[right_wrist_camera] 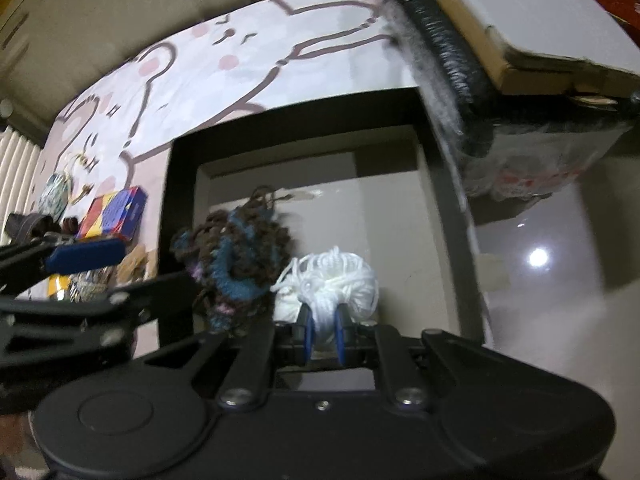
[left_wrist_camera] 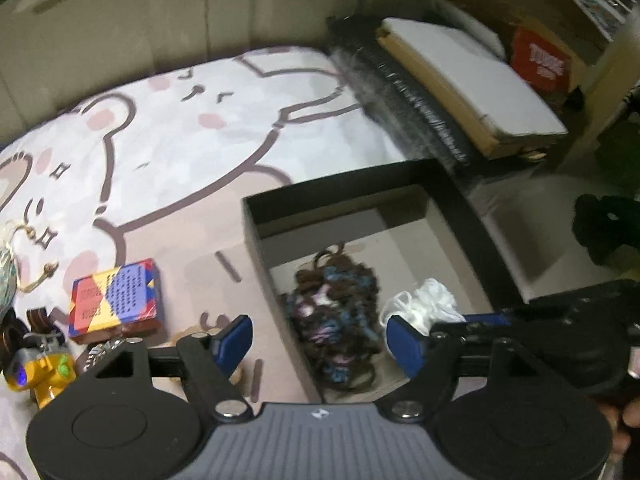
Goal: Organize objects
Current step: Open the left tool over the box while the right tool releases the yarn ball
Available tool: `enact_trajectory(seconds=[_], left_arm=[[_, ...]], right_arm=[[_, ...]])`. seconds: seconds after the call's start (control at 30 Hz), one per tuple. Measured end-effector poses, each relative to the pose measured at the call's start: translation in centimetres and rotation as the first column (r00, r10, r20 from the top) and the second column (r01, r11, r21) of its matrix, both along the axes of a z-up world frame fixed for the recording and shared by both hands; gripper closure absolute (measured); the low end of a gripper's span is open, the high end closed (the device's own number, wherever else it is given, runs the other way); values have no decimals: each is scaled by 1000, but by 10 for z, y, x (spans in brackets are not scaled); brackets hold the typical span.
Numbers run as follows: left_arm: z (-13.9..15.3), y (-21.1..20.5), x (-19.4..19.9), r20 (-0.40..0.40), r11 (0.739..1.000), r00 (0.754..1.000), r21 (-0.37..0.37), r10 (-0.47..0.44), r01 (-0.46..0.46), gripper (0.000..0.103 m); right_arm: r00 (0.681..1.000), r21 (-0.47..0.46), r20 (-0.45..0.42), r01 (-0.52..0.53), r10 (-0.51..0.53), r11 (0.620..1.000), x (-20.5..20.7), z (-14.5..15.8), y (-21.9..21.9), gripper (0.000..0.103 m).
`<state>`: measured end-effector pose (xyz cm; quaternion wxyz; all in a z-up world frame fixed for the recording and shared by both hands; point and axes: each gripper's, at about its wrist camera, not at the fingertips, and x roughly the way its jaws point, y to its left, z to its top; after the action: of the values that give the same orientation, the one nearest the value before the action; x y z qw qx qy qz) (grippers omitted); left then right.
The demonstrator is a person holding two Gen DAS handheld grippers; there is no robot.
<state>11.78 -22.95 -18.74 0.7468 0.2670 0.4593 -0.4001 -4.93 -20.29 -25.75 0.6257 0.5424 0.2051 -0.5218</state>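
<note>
Left wrist view shows one black box (left_wrist_camera: 460, 196) on the cartoon mat (left_wrist_camera: 180, 132), holding two yarn bundles: a dark one (left_wrist_camera: 336, 312) and a white one (left_wrist_camera: 424, 304) to its right. The left gripper (left_wrist_camera: 318, 336) hangs over the dark yarn with jaws apart, pressing nothing. Only this view shows the yellow toy (left_wrist_camera: 40, 372) near left beside one colourful pack (left_wrist_camera: 116, 300). Right wrist view alone shows the right gripper (right_wrist_camera: 322, 334) pinching the white yarn inside the box.
</note>
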Motion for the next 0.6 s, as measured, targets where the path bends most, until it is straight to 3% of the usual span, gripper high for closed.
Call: enact_trajectory(seconds=[0.13, 0.27, 0.33, 0.4, 0.47, 0.6], left_arm=[[-6, 2, 7, -9, 1000, 1000, 17, 22, -22, 28], [-3, 5, 11, -3, 1000, 1000, 8, 27, -27, 28], [-1, 8, 13, -12, 1000, 1000, -3, 29, -29, 28], [0, 9, 14, -22, 1000, 999, -5, 24, -25, 28], [0, 11, 13, -29, 1000, 999, -7, 18, -18, 28], [2, 18, 13, -28, 1000, 1000, -5, 7, -7, 28]], right_arm=[[1000, -5, -9, -29, 29, 1000, 8, 2, -2, 88], [1000, -18, -16, 4, -4, 1000, 2, 8, 0, 64], [998, -59, 18, 69, -68, 996, -8, 17, 2, 59], [987, -101, 75, 153, -146, 983, -17, 24, 1, 64], [972, -138, 118, 218, -202, 966, -20, 27, -5, 79], [955, -147, 161, 271, -248, 951, -9, 18, -27, 88]])
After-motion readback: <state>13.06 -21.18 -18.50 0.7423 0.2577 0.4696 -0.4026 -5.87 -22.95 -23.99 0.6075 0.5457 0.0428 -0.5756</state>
